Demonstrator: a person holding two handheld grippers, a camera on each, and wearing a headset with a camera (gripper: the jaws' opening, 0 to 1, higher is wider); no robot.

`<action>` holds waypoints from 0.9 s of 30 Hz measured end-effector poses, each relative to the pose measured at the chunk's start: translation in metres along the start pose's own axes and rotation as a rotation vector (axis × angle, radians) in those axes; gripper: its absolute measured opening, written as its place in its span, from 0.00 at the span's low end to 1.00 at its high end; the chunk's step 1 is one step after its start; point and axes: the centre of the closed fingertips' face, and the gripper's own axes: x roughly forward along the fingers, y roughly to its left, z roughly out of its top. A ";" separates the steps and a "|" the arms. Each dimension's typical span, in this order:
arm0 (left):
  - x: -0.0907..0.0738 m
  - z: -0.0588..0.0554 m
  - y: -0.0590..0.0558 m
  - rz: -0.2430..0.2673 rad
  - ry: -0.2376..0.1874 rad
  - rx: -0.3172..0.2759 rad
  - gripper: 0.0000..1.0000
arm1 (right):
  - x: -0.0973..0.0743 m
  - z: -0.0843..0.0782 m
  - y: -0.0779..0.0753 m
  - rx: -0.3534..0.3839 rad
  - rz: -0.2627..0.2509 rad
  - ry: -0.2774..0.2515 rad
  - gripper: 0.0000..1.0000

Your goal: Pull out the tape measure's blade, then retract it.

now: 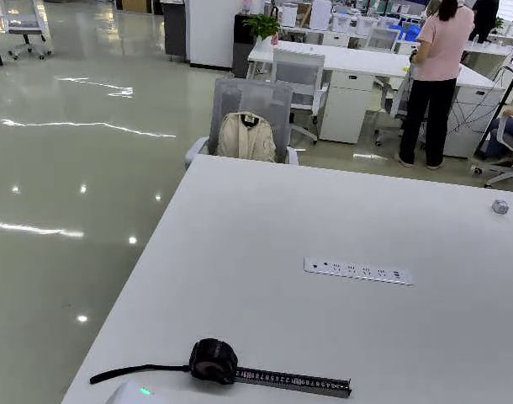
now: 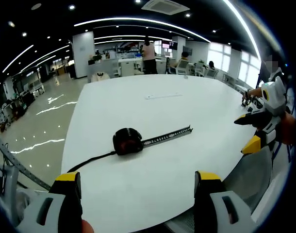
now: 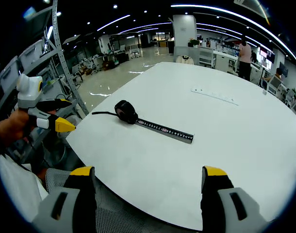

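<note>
A black round tape measure lies on the white table near its front edge. Its blade is drawn out a short way to the right, and a black strap trails to the left. In the left gripper view the tape measure lies ahead of my left gripper, which is open and holds nothing. My right gripper is open too, back off the table's edge from the tape measure. Each gripper appears in the other's view: the right gripper and the left gripper.
A socket strip is set into the table's middle, and a small grey object sits at the far right. A chair with a jacket stands at the far edge. A person stands at desks beyond.
</note>
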 end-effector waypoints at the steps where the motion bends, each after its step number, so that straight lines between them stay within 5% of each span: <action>1: 0.001 0.001 0.000 0.002 0.004 -0.005 0.93 | 0.001 0.000 -0.002 0.001 0.000 0.002 0.93; 27: 0.025 0.010 -0.004 0.041 0.022 -0.050 0.88 | 0.028 -0.004 -0.019 -0.042 0.037 0.055 0.90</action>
